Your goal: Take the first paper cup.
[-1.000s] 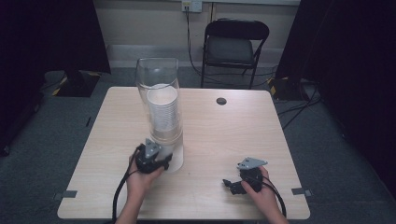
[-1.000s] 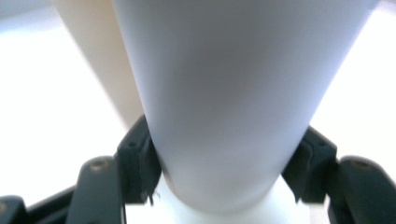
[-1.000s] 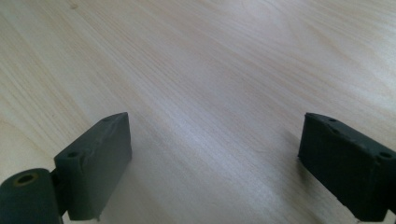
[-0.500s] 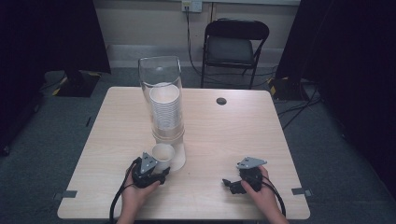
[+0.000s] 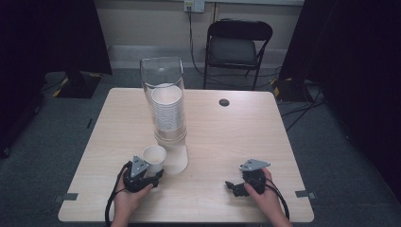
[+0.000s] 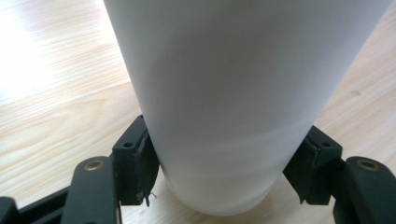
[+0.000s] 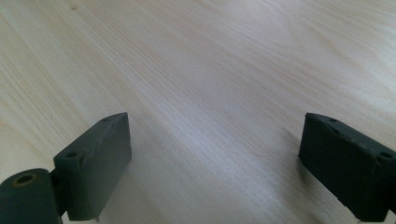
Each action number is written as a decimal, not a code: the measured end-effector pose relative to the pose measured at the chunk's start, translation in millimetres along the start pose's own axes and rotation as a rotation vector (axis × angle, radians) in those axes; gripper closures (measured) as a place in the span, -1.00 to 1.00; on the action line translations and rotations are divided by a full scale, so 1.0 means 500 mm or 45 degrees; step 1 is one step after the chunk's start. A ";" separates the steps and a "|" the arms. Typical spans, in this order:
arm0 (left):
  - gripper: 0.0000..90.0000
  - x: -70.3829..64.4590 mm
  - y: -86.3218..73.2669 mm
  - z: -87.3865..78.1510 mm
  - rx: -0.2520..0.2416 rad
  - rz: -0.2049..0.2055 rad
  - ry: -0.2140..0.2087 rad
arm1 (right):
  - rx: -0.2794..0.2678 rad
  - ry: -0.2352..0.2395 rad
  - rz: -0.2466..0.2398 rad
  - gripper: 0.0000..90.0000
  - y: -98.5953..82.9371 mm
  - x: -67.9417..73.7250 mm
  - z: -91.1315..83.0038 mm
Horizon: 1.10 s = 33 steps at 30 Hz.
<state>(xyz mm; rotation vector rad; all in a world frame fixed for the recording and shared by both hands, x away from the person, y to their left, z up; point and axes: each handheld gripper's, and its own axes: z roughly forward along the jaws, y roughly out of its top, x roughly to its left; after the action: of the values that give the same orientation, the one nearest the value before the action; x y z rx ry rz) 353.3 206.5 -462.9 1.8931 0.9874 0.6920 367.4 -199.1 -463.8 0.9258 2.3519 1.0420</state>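
- The paper cup is plain white, with no print, and stands upright with its open mouth up near the front left of the table.
- In the left gripper view the paper cup has a smooth wall narrowing toward a rounded base, which sits on the pale wood.
- The left gripper clamps the cup low on its wall, one black jaw pressed against each side.
- The cup is just beside the foot of the clear dispenser tube, on its left; from the high view I cannot tell whether they touch.
- The tube holds a stack of white cups, nested rim-up.
- The right gripper rests on the table at the front right, well apart from the cup, with its jaws spread wide over bare wood in the right gripper view.
- Against the picture from a second ago, the left gripper sits nearer the person and more to the left: then it was pressed up against the tube's foot and no loose cup showed, and now the cup stands clear beside the tube.
- The right gripper lies where it lay before.
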 end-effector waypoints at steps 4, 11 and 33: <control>-0.24 0.022 -0.005 0.000 0.000 -0.051 0.042 | 0.000 0.000 -0.001 -0.81 0.000 0.000 0.000; -0.24 0.065 -0.015 0.000 -0.011 -0.153 0.134 | 0.001 -0.001 -0.001 -0.81 0.000 0.000 0.000; -0.26 0.087 -0.011 0.017 0.103 -0.242 0.175 | 0.000 0.000 0.000 -0.81 0.000 0.000 0.000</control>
<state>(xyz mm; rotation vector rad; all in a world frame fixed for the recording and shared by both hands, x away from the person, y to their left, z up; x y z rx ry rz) 380.8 241.1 -468.2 1.8098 1.2815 0.6853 367.4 -199.1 -463.8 0.9255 2.3519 1.0418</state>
